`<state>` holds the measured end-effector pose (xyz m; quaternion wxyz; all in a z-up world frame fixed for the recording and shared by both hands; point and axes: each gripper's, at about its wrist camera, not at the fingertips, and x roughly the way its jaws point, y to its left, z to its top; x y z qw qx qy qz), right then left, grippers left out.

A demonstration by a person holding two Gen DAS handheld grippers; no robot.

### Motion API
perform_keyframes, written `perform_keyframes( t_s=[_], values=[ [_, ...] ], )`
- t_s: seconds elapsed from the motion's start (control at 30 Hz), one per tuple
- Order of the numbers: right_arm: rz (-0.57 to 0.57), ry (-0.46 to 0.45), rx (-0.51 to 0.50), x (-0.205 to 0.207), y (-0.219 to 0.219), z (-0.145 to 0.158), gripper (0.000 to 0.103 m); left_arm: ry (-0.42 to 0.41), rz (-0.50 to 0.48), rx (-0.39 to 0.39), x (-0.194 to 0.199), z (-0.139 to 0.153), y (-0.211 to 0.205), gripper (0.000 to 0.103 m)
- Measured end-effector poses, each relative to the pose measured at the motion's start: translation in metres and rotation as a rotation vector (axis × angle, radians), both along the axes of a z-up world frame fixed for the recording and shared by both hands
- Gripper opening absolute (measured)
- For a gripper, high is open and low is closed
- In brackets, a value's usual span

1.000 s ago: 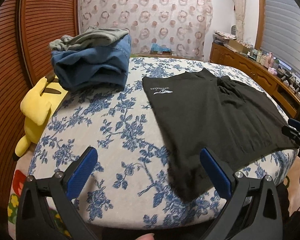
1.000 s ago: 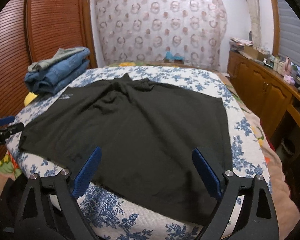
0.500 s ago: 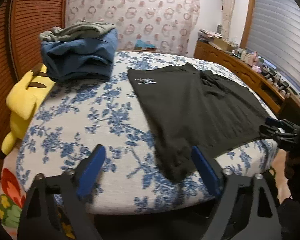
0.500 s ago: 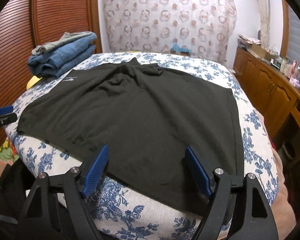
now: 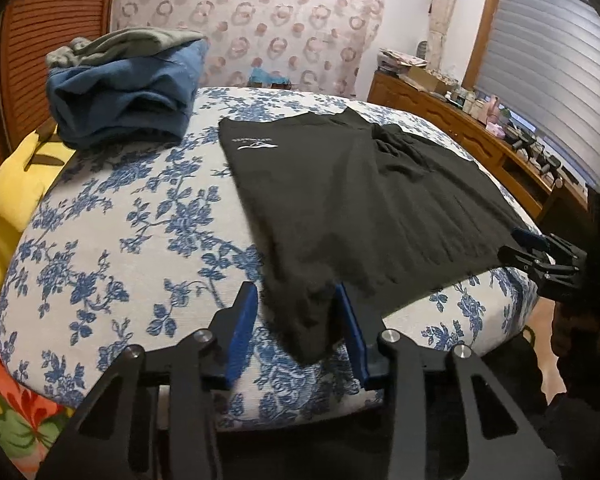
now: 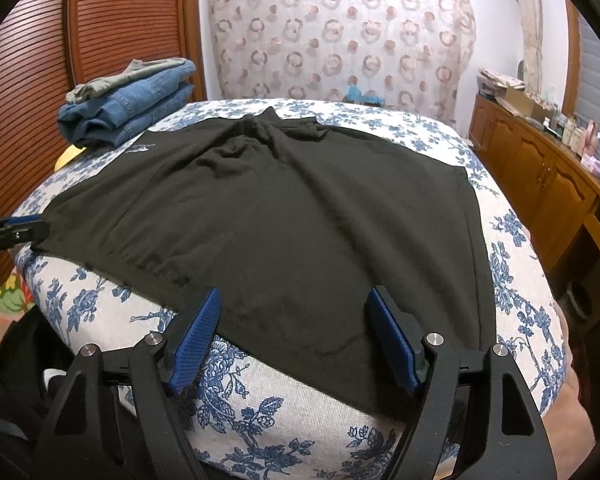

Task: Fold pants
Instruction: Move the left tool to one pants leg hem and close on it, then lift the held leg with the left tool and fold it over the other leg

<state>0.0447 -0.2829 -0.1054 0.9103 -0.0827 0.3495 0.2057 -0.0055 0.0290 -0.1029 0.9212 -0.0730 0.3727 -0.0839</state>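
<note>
Floral bed (image 5: 112, 240) carries spread black pants (image 5: 360, 208). My left gripper (image 5: 296, 320) has just been closing around 6 o'clock corner, pads not visibly pinching; right gripper (image 6: 296, 336) wide, empty. Risk: cloth slips, or I pinch bedcover too.

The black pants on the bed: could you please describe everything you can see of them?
The black pants look like soft, matte knit fabric, spread flat and mostly smooth on the floral bedspread, bunched into wrinkles at the far end. A small white logo sits near the far left corner. The near edge drapes over the mattress edge. The left gripper, whose jaws have just been closing, has the near left corner between its pads without clearly pinching it yet. The right gripper stands open over the near hem.
</note>
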Motion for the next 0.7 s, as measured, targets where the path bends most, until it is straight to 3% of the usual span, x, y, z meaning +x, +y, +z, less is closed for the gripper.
perform_keyframes(
  t_s=[0.13, 0.2, 0.3, 0.37, 0.47, 0.7],
  values=[
    [0.004, -0.01, 0.009, 0.0, 0.0, -0.001, 0.077, 0.007, -0.014, -0.017, 0.003, 0.0, -0.002, 0.009],
    [0.007, -0.01, 0.008, 0.0, 0.0, -0.001, 0.077, 0.003, -0.02, -0.019, 0.003, 0.002, -0.004, 0.004],
    [0.01, -0.007, 0.004, 0.001, 0.0, 0.001, 0.077, -0.018, -0.024, -0.022, 0.006, 0.01, -0.005, 0.003],
    [0.011, -0.009, 0.01, 0.001, 0.0, 0.001, 0.066, -0.041, -0.032, -0.021, 0.01, 0.021, -0.009, 0.002],
    [0.015, -0.003, 0.028, 0.002, -0.003, 0.006, 0.058, -0.065, -0.05, -0.014, 0.019, 0.033, -0.016, 0.002],
    [0.011, -0.042, 0.041, -0.002, -0.015, 0.019, 0.056, -0.105, -0.136, 0.005, 0.045, 0.062, -0.051, 0.001]
  ],
)
